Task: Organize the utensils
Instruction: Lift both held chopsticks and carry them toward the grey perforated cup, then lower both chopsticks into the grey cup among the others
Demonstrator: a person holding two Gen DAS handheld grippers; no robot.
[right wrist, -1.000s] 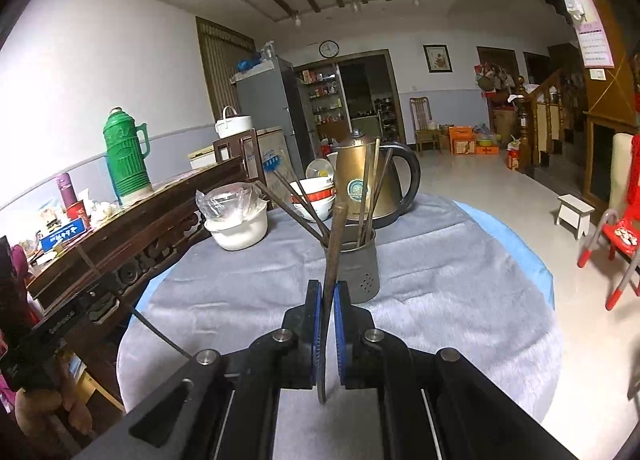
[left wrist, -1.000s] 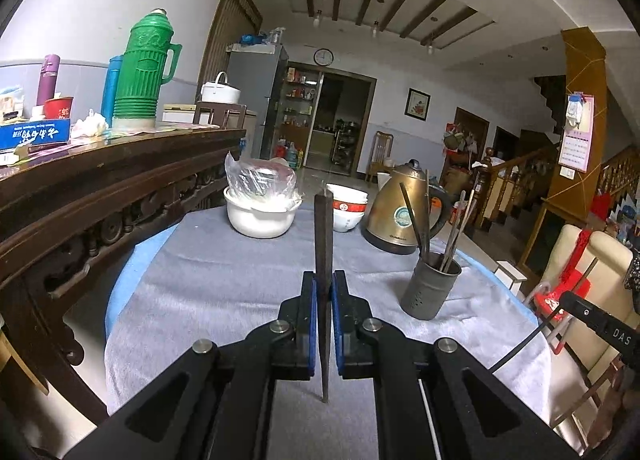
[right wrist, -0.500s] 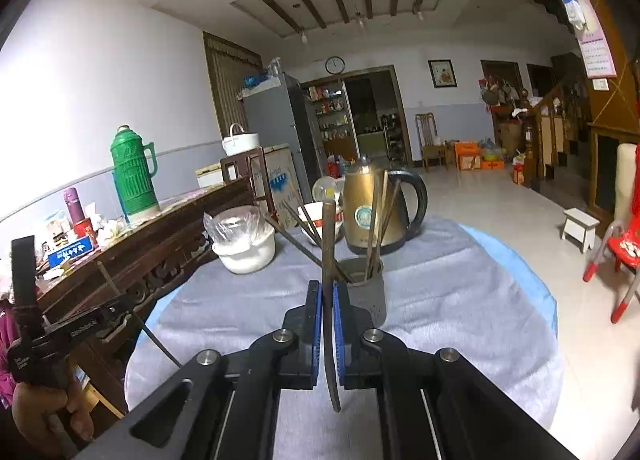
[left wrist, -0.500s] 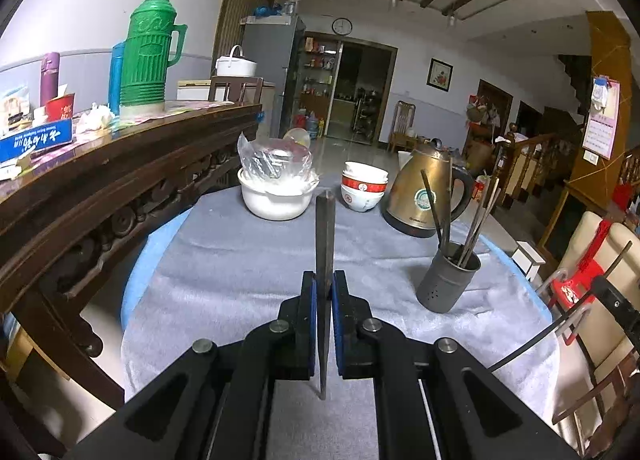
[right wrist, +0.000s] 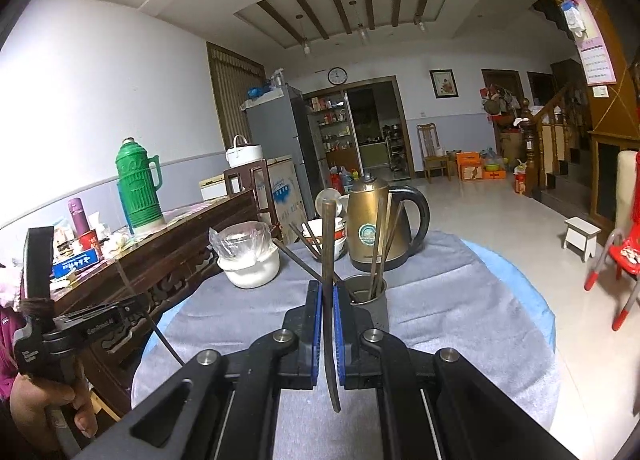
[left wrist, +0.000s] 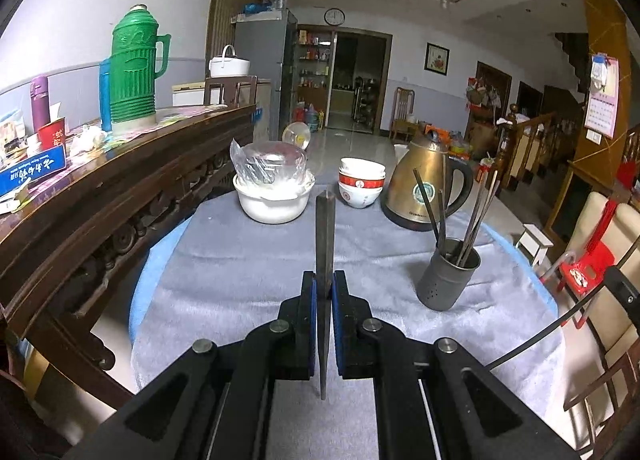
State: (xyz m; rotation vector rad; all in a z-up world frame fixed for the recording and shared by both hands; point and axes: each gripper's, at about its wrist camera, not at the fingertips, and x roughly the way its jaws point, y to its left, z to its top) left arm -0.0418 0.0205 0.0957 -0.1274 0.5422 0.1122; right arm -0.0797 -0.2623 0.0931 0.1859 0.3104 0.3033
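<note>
In the left wrist view my left gripper (left wrist: 324,280) is shut on a dark flat chopstick (left wrist: 324,236) that stands upright between the blue pads, over the grey cloth. A grey perforated utensil cup (left wrist: 454,278) holding several chopsticks stands to its right, apart from it. In the right wrist view my right gripper (right wrist: 327,288) is shut on another dark chopstick (right wrist: 328,244), nearly upright. The utensil cup (right wrist: 370,296) sits just beyond its right finger. A hand (right wrist: 48,400) holds the left gripper's handle at the left edge.
On the round table's grey cloth (left wrist: 240,268) stand a white pot under plastic (left wrist: 274,196), stacked bowls (left wrist: 362,182) and a brass kettle (left wrist: 424,188). A carved wooden sideboard (left wrist: 100,188) with a green thermos (left wrist: 134,68) runs along the left. Chairs stand at the right.
Both grippers have risen a little with their chopsticks still clamped. The right chopstick's top has swung from leaning right to nearly upright. The cup now sits lower behind the right fingers.
</note>
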